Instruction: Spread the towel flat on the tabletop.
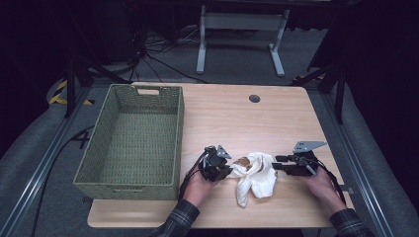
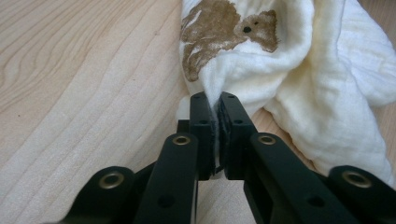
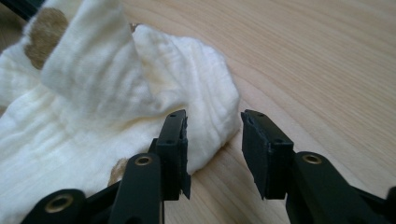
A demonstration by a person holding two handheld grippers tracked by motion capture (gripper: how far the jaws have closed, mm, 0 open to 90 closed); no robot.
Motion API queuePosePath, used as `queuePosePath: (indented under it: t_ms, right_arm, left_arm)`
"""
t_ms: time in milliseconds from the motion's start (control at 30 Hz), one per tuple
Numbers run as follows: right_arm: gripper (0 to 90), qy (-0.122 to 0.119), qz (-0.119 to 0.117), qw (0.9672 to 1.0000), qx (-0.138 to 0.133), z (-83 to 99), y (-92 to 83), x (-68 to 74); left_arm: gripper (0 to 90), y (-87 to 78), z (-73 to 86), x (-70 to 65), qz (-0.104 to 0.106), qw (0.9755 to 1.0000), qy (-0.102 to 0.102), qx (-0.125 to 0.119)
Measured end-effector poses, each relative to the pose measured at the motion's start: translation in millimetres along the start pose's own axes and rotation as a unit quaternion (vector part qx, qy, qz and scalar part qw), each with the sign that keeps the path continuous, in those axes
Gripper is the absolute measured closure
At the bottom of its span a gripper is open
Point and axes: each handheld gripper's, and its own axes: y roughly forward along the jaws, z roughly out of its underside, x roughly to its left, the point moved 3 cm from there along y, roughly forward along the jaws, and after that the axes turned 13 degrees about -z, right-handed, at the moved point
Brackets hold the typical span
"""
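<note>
I count one cream cloth (image 1: pixel 255 177) crumpled on the bench (image 1: pixel 232 113), beside one green woven basket (image 1: pixel 133 140). My left tongs (image 2: pixel 215 112) pinch its edge tight. My right tongs (image 3: pixel 212 135) stand partly apart, gripping nothing, at the cloth's other side.

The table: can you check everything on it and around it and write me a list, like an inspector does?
Surface: light wood table, a round hole near its far edge.
Job's things: crumpled cream cloth with a brown bear print; green woven basket at the left, nothing in it.
Clutter: nothing seen.
Grippers: left tongs shut on a fold of the cloth; right tongs open, at the cloth's edge, which lies between the jaws.
Cables: a black cable trails from the left tongs; more on the floor behind.
Surroundings: grey floor, white stand legs, dark curtains.
</note>
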Motion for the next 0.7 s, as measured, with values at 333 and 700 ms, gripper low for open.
queuePosePath:
  t_ms: [333, 700]
  right_arm:
    - [88.6, 0.004, 0.017, 0.9997, 0.015, 0.0, -3.4, -1.8]
    - [89.4, -0.006, 0.048, 0.9987, -0.016, -7.3, -34.4, -11.1]
  left_arm:
    - [87.2, -8.1, -12.7, 5.7, -0.02, 0.9994, -0.02, -0.021]
    - [87.4, -9.3, -31.5, 23.3, -0.054, 0.9965, -0.047, -0.043]
